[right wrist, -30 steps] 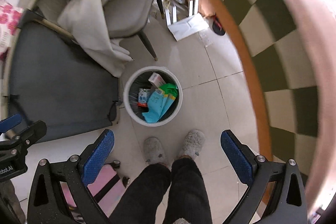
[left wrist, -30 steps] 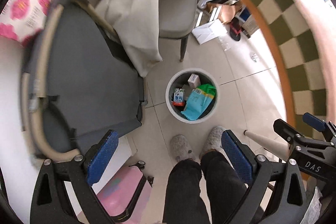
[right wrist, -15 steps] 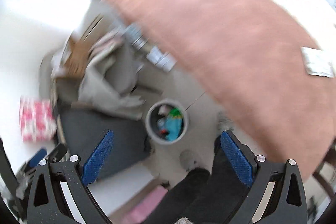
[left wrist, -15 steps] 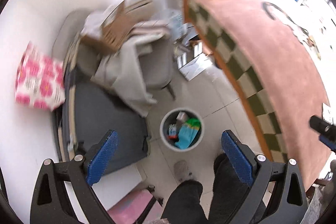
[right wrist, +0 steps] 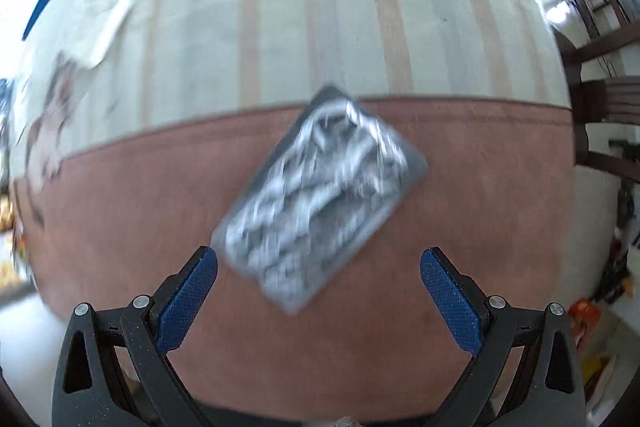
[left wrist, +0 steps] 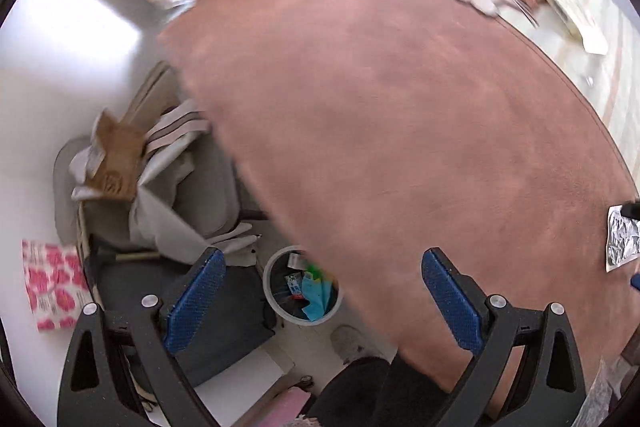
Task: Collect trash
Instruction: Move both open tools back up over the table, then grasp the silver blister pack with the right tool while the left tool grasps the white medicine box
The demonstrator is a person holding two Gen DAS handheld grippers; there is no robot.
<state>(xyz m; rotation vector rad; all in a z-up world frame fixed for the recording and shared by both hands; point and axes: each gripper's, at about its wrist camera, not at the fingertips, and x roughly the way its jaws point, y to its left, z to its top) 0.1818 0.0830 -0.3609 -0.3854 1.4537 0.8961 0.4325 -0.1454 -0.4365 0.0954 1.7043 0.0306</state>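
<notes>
While lined up over foil wrapper (right wrist: 320, 195), flat on brown cloth (right wrist: 500, 247) near table edge: right gripper (right wrist: 318, 291) wide open, empty. Left gripper (left wrist: 320, 303) likewise, above bin (left wrist: 276, 303) (already part full). Drop straight, pinch raised crinkle, avoid snagging cloth.

A lived-in home room: cloth-covered surface (left wrist: 400, 131) ahead of the tool, grey chair (left wrist: 208, 187) heaped with fabric and cardboard to its left, small waste bin (left wrist: 276, 311) on tiled floor below.
</notes>
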